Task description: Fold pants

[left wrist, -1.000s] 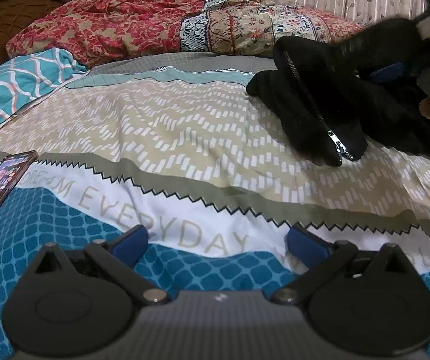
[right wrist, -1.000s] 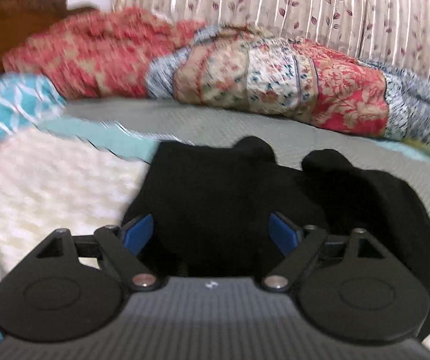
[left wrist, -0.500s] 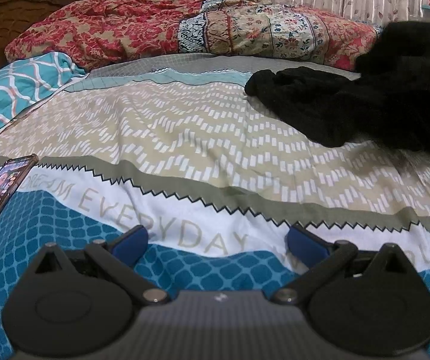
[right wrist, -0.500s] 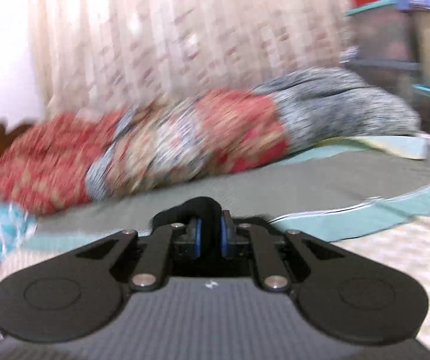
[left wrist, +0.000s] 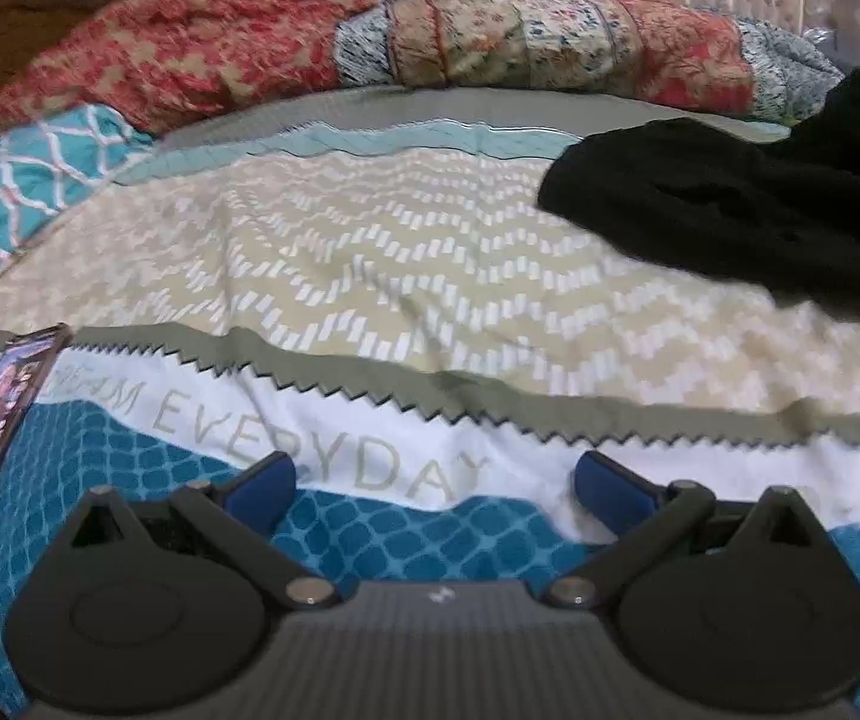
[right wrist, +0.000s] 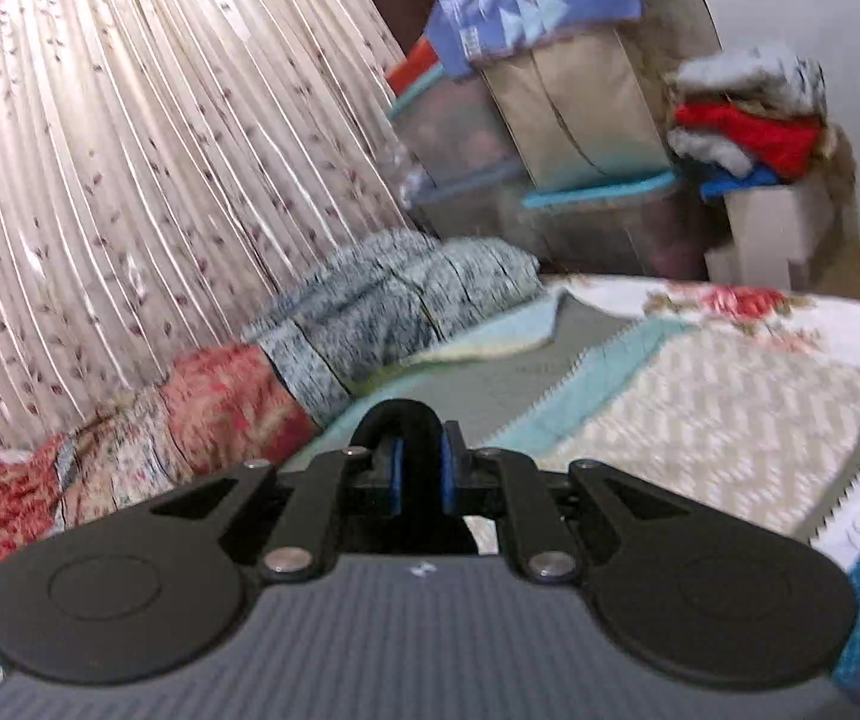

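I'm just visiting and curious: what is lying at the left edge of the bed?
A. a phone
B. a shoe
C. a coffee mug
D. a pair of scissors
A: a phone with a lit screen lies flat on the bedsheet at the far left, well apart from the black pants.

1. Left gripper (left wrist: 435,483): black body w/ ribbed grey top, blue pads (left wrist: 262,483).
2. Right gripper (right wrist: 418,471): same build, silver pivot screws (right wrist: 286,558), two round black discs, small white logo.
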`<state>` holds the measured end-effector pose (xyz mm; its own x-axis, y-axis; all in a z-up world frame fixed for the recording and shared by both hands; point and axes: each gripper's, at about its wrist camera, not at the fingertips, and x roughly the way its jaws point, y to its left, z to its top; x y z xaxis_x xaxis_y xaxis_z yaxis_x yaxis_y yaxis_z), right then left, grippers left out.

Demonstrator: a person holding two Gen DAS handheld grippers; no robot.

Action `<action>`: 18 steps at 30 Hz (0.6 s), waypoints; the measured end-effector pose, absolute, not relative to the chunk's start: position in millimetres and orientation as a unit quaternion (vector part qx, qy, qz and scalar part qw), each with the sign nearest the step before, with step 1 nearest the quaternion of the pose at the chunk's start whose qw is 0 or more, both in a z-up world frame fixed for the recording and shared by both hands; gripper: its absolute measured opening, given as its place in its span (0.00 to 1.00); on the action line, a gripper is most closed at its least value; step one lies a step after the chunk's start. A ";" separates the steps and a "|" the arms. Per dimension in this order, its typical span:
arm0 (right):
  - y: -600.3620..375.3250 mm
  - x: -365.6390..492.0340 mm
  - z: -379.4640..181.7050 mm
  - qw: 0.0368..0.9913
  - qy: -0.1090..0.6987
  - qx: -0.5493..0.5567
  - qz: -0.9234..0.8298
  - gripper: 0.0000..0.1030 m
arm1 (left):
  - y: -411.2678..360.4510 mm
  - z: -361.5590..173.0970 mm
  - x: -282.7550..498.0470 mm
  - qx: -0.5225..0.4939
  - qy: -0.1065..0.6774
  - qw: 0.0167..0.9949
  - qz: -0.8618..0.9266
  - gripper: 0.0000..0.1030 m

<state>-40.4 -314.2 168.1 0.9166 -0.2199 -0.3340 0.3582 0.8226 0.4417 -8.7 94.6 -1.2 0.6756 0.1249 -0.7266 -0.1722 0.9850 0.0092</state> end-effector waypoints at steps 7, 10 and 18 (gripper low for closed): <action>-319.6 -58.3 142.3 0.943 0.181 0.231 -0.155 0.19 | 97.1 44.4 38.9 -0.137 0.383 0.914 -0.004 1.00; -327.2 -65.6 136.9 0.939 0.196 0.213 -0.184 0.40 | 100.9 41.1 82.1 -0.197 0.407 0.891 -0.028 1.00; -353.0 -78.5 120.5 0.934 0.207 0.211 -0.202 0.54 | 96.8 -5.2 174.8 -0.298 0.453 0.840 0.011 0.92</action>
<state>-78.5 -353.0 120.5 0.8329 -0.2902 -0.4712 0.4648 0.8290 0.3111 174.8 96.8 -5.2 0.5896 -0.2522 -0.7673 -0.2878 0.8220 -0.4913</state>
